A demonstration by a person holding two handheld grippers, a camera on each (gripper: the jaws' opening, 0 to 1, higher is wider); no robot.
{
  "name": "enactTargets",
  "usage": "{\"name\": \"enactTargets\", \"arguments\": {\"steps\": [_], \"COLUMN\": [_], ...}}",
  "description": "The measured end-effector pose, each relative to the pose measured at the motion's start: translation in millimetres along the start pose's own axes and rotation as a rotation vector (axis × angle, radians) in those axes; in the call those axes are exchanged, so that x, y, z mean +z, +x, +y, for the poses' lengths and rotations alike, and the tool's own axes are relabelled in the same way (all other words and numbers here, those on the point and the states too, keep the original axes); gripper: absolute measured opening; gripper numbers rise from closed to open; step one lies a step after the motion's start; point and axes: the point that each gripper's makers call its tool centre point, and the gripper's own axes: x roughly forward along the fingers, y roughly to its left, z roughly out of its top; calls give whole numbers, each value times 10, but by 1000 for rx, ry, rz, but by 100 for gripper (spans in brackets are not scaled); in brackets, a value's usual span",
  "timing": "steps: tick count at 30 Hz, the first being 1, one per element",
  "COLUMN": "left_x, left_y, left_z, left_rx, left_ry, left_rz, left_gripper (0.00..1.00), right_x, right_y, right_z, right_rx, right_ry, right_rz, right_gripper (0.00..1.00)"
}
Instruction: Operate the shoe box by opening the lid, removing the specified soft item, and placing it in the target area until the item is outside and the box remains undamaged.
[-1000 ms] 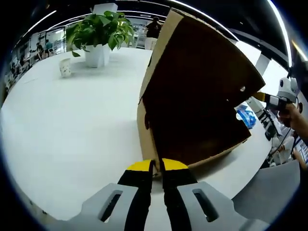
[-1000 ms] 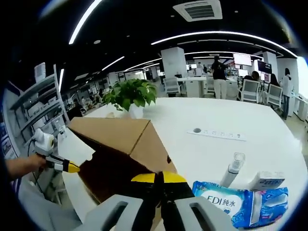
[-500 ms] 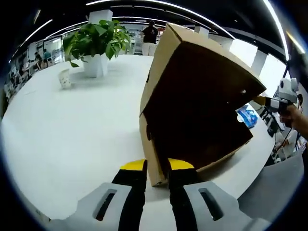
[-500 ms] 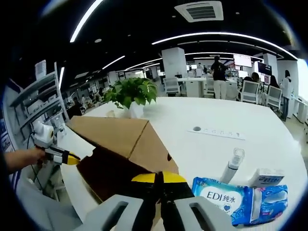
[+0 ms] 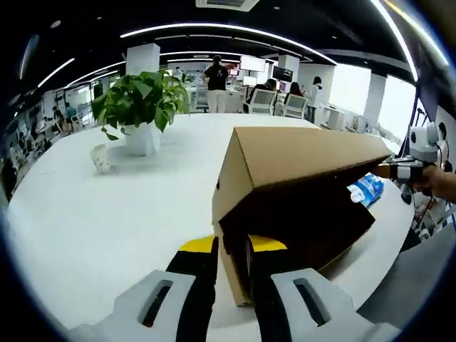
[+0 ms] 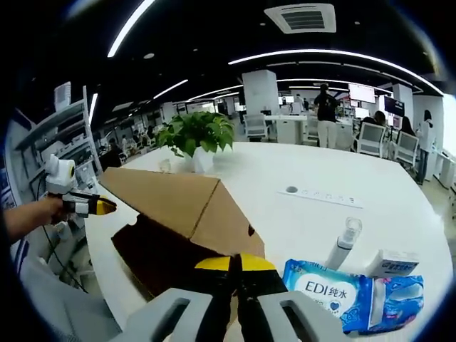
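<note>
A brown cardboard shoe box (image 5: 306,153) stands on the white table (image 5: 107,221), its lid (image 6: 164,196) raised at a slant over a dark inside whose contents are hidden. My left gripper (image 5: 233,246) has its jaws a little apart, astride the near corner wall of the lid. From the right gripper view, that left gripper (image 6: 100,206) lies at the lid's far left corner, held by a hand. My right gripper (image 6: 235,262) is shut on the lid's edge at the opposite corner. It comes into the left gripper view as the right gripper (image 5: 395,171), touching the lid's far end.
A blue wet-wipes pack (image 6: 342,299), a small spray bottle (image 6: 343,242) and a little white carton (image 6: 395,265) lie right of the box. A potted plant (image 5: 142,100) and a paper cup (image 5: 101,158) stand farther back. Several people stand behind.
The left jaws have spread from nearly closed to a wider gap. The lid, steep before the left camera earlier, now lies flatter. The right gripper's hold looks unchanged.
</note>
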Motion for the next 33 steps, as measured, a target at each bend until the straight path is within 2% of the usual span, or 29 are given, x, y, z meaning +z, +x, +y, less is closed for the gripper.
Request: {"name": "enactTargets", "arguments": {"steps": [9, 12, 14, 17, 22, 26, 33], "left_x": [71, 83, 72, 32, -5, -39, -159], "left_y": [22, 21, 24, 26, 30, 25, 5], "left_z": [-7, -14, -26, -41, -44, -46, -79], "left_rx": [2, 0, -3, -7, -7, -11, -19], "left_ry": [4, 5, 7, 13, 3, -2, -8], "left_rz": [-15, -18, -13, -8, -4, 1, 21], "left_gripper": [15, 15, 14, 14, 14, 15, 14], "right_x": [-69, -160, -208, -270, -294, -327, -346], "right_y": [-12, -9, -2, -9, -10, -26, -52], "right_z": [14, 14, 28, 61, 77, 110, 149], "right_rx": [3, 9, 24, 32, 37, 47, 73], "right_ry": [11, 44, 96, 54, 52, 14, -6], "right_rz": [12, 44, 47, 62, 60, 62, 39], "right_gripper": [0, 0, 0, 0, 0, 0, 2]}}
